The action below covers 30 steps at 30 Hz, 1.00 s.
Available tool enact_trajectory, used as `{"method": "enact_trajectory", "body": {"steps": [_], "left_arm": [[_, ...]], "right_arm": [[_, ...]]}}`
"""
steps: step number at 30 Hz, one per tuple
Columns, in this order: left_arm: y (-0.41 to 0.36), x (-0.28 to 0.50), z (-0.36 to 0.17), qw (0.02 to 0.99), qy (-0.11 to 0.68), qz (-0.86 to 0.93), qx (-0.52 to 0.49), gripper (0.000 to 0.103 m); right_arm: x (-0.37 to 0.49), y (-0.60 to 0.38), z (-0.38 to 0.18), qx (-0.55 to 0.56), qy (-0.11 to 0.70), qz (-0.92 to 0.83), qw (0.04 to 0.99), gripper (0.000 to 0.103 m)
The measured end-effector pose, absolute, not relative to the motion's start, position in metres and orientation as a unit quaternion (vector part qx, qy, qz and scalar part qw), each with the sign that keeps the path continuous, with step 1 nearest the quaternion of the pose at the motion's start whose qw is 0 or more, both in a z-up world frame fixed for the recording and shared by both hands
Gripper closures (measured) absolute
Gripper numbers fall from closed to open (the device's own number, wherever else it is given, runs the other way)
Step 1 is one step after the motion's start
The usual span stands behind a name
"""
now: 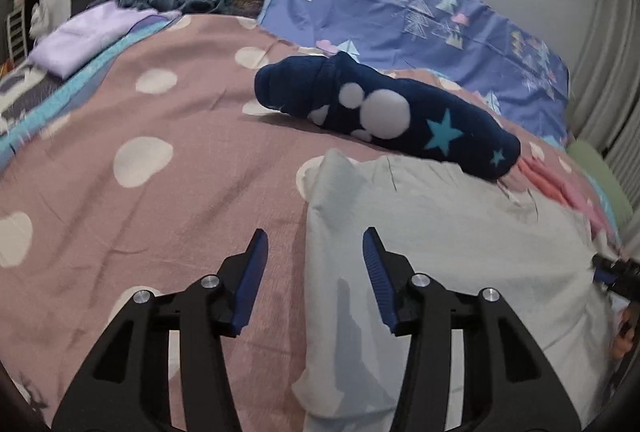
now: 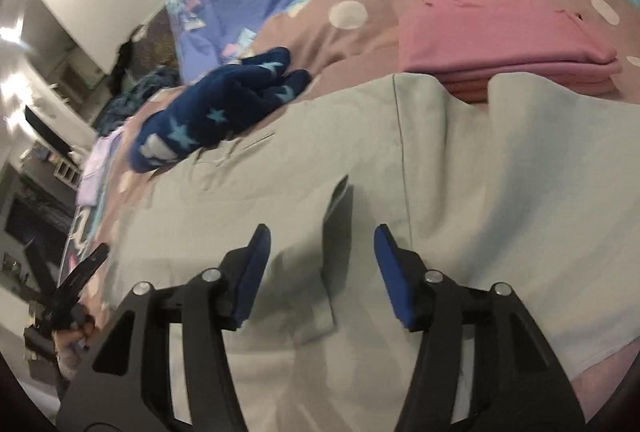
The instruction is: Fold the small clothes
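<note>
The pale grey garment (image 1: pixel 440 232) lies flat on the bed (image 1: pixel 160 120), under the released right tool (image 2: pixel 320 236). The left tool (image 1: pixel 316 240), also released and empty, hovers at the garment's left edge, so either could pinch it.

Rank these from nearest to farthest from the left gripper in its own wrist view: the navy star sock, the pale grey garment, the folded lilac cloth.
1. pale grey garment, just under the left gripper, to the right.
2. navy star sock, ahead, beyond the garment.
3. folded lilac cloth, far left.
</note>
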<state>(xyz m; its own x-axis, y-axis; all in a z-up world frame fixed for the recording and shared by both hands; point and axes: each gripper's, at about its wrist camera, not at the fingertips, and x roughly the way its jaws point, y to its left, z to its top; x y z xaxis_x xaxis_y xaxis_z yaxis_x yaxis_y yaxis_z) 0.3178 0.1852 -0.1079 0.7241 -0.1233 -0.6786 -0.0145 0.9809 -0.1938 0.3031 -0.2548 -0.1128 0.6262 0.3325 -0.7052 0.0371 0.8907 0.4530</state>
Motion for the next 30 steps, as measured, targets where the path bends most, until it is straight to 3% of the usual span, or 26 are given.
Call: {"method": "enact_trajectory", "body": {"steps": [6,7,8,11,16,18,19,23,27,28,29,30], "left_arm": [[0.187,0.324,-0.132,0.905,0.412,-0.017,-0.107,0.053],[0.188,0.324,-0.133,0.904,0.413,-0.016,-0.111,0.053],[0.187,0.323,-0.133,0.905,0.411,-0.015,-0.111,0.053],[0.188,0.317,-0.127,0.909,0.401,-0.009,-0.111,0.053],[0.189,0.307,-0.122,0.914,0.392,-0.015,-0.103,0.05],[0.189,0.307,-0.124,0.912,0.395,-0.017,-0.104,0.049],[0.189,0.308,-0.126,0.911,0.398,-0.02,-0.106,0.049],[0.187,0.311,-0.129,0.908,0.405,-0.026,-0.105,0.049],[0.184,0.323,-0.128,0.907,0.406,-0.024,-0.108,0.049],[0.183,0.326,-0.129,0.906,0.409,-0.022,-0.111,0.049],[0.182,0.33,-0.131,0.903,0.414,-0.02,-0.111,0.049],[0.179,0.334,-0.137,0.899,0.425,-0.012,-0.101,0.049]], "right_arm": [[0.28,-0.219,-0.124,0.071,0.439,0.144,0.884,0.037],[0.277,-0.208,-0.125,0.021,0.439,0.124,0.89,0.059],[0.277,-0.204,-0.125,0.0,0.44,0.11,0.891,0.094],[0.271,-0.215,-0.105,0.045,0.429,0.096,0.897,0.098],[0.258,-0.243,-0.094,0.088,0.459,0.049,0.883,0.095],[0.26,-0.252,-0.105,0.109,0.484,0.049,0.867,0.082],[0.262,-0.257,-0.108,0.128,0.487,0.051,0.862,0.067],[0.277,-0.279,-0.109,0.222,0.447,0.076,0.863,0.051],[0.308,-0.273,-0.112,0.222,0.444,0.076,0.865,0.047],[0.317,-0.266,-0.113,0.203,0.444,0.067,0.87,0.061],[0.323,-0.258,-0.114,0.166,0.445,0.046,0.879,0.096],[0.327,-0.25,-0.115,0.121,0.449,0.013,0.885,0.099]]}}
